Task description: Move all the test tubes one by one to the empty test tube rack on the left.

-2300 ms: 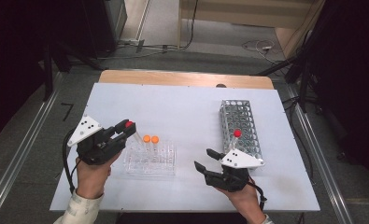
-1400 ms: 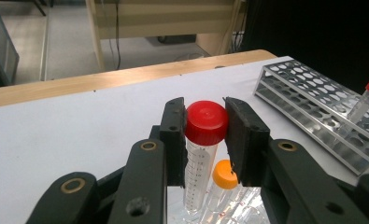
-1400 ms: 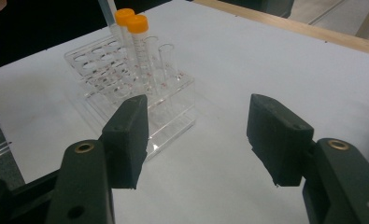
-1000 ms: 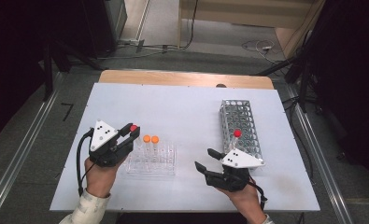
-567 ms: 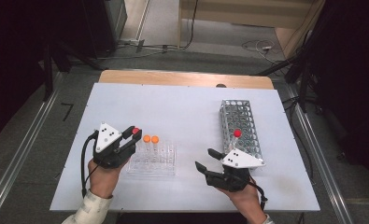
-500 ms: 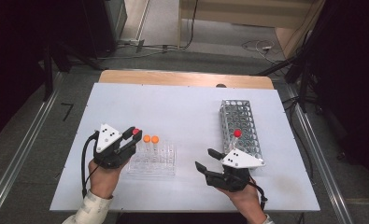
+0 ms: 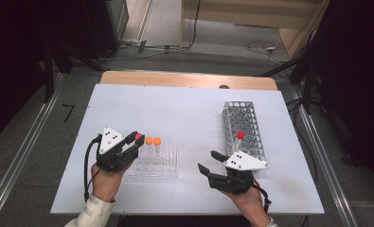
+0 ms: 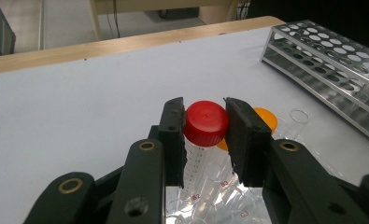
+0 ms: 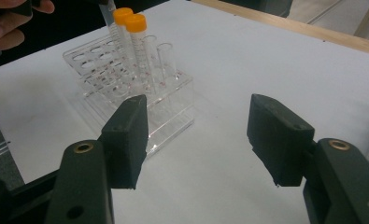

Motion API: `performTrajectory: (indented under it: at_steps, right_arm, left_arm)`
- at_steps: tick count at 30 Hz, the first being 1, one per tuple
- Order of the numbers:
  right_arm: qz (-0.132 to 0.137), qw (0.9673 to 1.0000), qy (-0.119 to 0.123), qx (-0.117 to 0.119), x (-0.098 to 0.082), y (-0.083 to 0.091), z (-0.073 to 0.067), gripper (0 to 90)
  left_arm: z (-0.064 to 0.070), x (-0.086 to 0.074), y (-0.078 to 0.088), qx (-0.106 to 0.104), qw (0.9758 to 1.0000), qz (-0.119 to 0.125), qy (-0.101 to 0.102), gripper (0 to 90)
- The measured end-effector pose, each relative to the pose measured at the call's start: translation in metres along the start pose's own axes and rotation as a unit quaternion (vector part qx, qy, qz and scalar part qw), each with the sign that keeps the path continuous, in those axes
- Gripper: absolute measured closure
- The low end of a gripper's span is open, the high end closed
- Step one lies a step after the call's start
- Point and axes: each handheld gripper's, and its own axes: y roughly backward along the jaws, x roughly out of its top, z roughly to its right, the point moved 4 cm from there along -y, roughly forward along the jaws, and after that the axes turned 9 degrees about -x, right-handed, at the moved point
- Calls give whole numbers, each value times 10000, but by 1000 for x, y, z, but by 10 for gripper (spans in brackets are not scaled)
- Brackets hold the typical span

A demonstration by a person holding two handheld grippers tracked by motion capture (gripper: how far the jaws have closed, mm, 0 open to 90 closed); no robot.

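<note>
The light, slippery red-capped tube (image 8: 205, 123) is pinched at its cap by the left gripper (image 8: 204, 140); the right gripper (image 9: 198, 140) is held spread, empty.

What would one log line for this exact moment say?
left gripper: shut on red-capped tube, over clear rack | right gripper: open, empty | metal rack: one red-capped tube

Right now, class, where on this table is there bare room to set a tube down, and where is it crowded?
Free: the wide stretch of white table between the clear rack and the wooden far edge, and the lane between the clear rack and the metal rack. Crowded: around the clear rack, where the left tongs grip a red-capped tube beside two orange-capped tubes.
</note>
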Motion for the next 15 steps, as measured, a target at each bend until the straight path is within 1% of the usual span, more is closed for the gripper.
performTrajectory:
  at_steps: [3, 8, 10, 12, 15]
  right_arm:
    - [-6, 10000, 8, 5, 0, 0, 0, 367]
    - [-7, 10000, 2, 2, 0, 0, 0, 367]
    - [-4, 10000, -11, -6, 0, 0, 0, 367]
    - [7, 10000, -13, -15, 0, 1, 1, 367]
    - [-2, 10000, -12, -28, 0, 1, 2, 366]
  left_arm:
    - [0, 0, 0, 7, 10000, -7, 14, 670]
    - [0, 0, 1, -15, 10000, 7, 45, 669]
    - [0, 0, 1, -47, 9999, 35, 89, 646]
    - [0, 1, 2, -71, 9999, 41, 84, 646]
    - [0, 2, 4, -96, 9998, 100, 150, 612]
